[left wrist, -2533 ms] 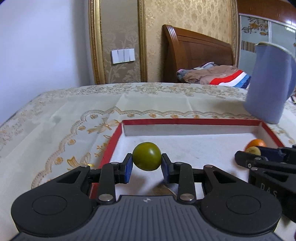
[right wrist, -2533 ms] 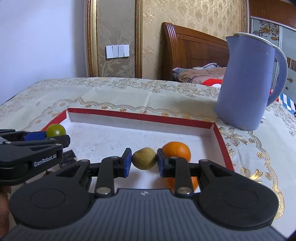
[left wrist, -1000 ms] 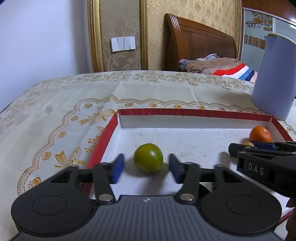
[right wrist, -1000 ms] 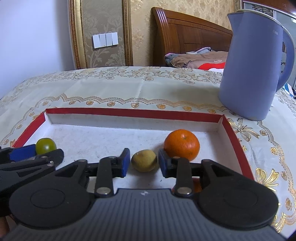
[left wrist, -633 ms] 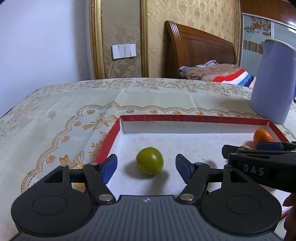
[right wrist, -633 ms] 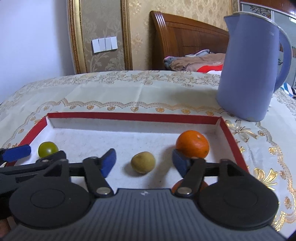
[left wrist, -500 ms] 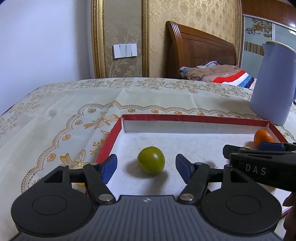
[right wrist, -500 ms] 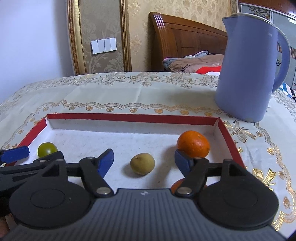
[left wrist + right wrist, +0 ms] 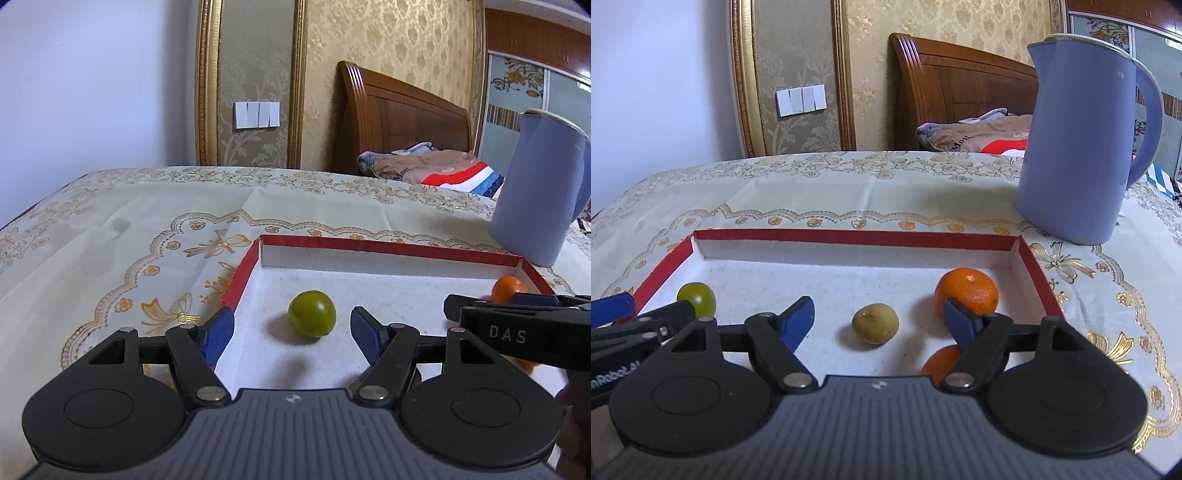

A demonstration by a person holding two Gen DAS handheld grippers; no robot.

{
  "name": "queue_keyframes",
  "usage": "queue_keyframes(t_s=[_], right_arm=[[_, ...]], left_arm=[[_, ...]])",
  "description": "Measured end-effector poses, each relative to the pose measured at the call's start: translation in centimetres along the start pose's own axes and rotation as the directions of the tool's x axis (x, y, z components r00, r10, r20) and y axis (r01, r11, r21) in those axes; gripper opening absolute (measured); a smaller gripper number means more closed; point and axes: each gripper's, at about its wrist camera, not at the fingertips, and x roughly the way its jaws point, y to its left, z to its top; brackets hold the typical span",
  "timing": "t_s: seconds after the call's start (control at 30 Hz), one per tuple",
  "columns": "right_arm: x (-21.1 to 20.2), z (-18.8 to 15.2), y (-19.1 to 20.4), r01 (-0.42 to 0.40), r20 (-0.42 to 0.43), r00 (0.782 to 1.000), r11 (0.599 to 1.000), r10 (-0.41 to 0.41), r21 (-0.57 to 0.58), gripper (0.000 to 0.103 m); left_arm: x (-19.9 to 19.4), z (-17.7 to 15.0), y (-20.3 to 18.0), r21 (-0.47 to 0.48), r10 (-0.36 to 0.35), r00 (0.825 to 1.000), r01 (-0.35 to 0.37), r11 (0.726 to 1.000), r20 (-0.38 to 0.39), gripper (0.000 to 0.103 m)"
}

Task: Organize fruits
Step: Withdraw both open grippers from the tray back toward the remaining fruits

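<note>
A shallow tray with a red rim [image 9: 388, 246] [image 9: 849, 236] and white floor holds the fruits. A green fruit [image 9: 312, 313] [image 9: 696, 298] lies near its left side. My left gripper [image 9: 291, 328] is open, just behind it and apart from it. A yellow-brown fruit [image 9: 875, 323] lies mid-tray. My right gripper [image 9: 879, 321] is open, with that fruit between its spread fingers and untouched. An orange [image 9: 966, 291] [image 9: 509, 288] sits at the right, and a second orange [image 9: 940, 362] lies partly hidden under the right gripper.
A tall blue kettle [image 9: 1082, 140] [image 9: 535, 192] stands on the patterned tablecloth [image 9: 849, 192] behind the tray's right corner. The table's left edge [image 9: 22, 214] drops off beside a white wall. A wooden bed headboard [image 9: 399, 122] is behind the table.
Both grippers let go of their fruits and opened wide. The green fruit and the yellow-brown fruit now rest on the tray floor. Both grippers have drawn back and risen a little.
</note>
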Motion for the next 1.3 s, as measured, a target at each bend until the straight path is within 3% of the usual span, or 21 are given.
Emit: queue_keyframes(t_s=[0.3, 0.57, 0.97, 1.3], right_arm=[[-0.4, -0.3, -0.2, 0.012, 0.007, 1.0, 1.0, -0.012, 0.002, 0.079], [-2.5, -1.1, -1.0, -0.004, 0.033, 0.999, 1.0, 0.003, 0.022, 0.088], [-3.5, -1.8, -0.9, 0.015, 0.052, 0.999, 1.0, -0.015, 0.009, 0.091], [-6.1, -3.1, -1.4, -0.025, 0.079, 0.997, 0.999, 0.022, 0.028, 0.094]], left_arm=[[-1.5, -1.0, -1.1, 0.071, -0.011, 1.0, 0.008, 0.997, 0.03, 0.069], [-2.8, -1.8, -0.3, 0.051, -0.034, 0.999, 0.032, 0.998, 0.036, 0.069], [-3.3, -2.3, 0.0, 0.049, -0.036, 0.999, 0.034, 0.998, 0.033, 0.069], [-4.4, -2.9, 0.3, 0.036, -0.045, 0.999, 0.044, 0.998, 0.028, 0.069]])
